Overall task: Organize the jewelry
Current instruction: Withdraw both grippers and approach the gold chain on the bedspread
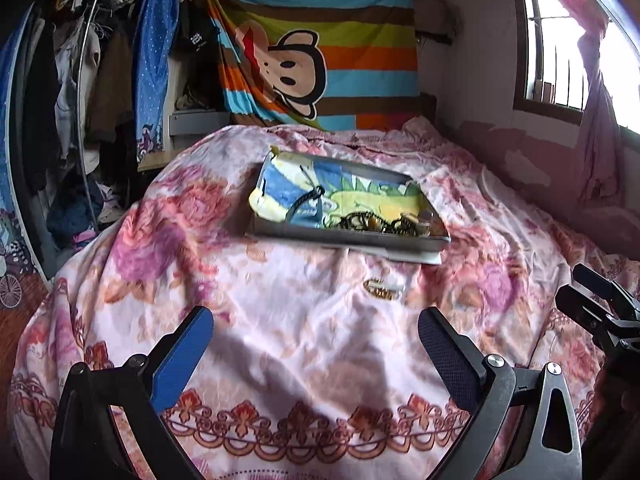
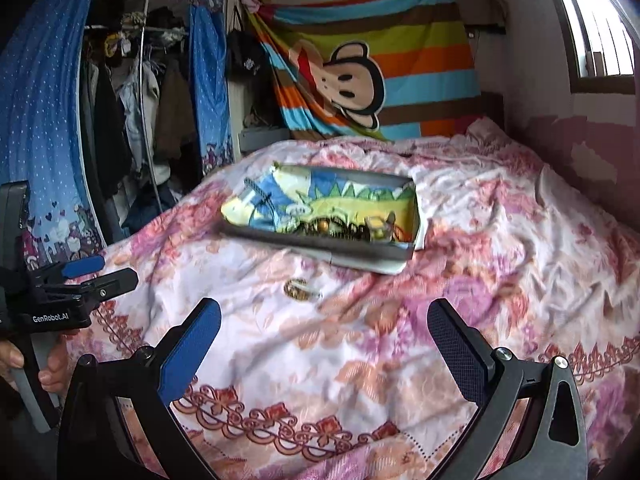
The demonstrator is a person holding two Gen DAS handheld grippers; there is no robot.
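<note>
Now, from the left. Wardrobe [image 2: 132, 92] with hung clothes at far left, then the bed [image 1: 280, 360] under a floral cover, striped monkey blanket [image 1: 320, 60] at its head, window [image 1: 560, 40] far right.

My left gripper [image 1: 316, 356] is spread wide, nothing between the pads, hovering over the near part of the bed. My right gripper [image 2: 324, 354] is likewise wide and empty, beside the left one and aimed the same way.

Tray [image 1: 344, 238] sits mid-bed, lined with a cartoon cloth. A heap of jewelry [image 1: 384, 222] is bunched in its near right corner: dark beads, gold pieces, too tangled to sort by eye. A dark cord with a tassel [image 1: 306, 200] lies left of the heap on the cloth.

One stray gold piece [image 1: 384, 288] lies on the cover, just in front of the tray and apart from it. Looks like a clip or brooch; blurred, cannot tell which. Its long axis runs roughly left to right, about parallel to the tray's near wall. Which end is the head I cannot tell.

My read: early stage, the pick of the stray piece is in hand. Next move calls for lowering a gripper over it, pads straddling the short side, and closing without snagging the soft cover.
</note>
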